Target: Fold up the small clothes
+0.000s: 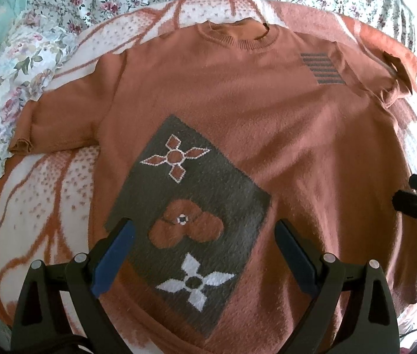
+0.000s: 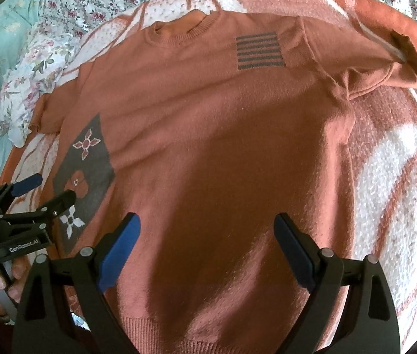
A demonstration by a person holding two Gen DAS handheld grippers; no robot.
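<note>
Lying flat, sweater (image 1: 237,124), collar pointing away

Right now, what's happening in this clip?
A person holds a gripper in each hand over an orange knit sweater spread face up and unfolded on an orange and white blanket. The left gripper hovers open over the grey flower patch; the right gripper hovers open over the lower body. Neither grips any fabric.
</note>
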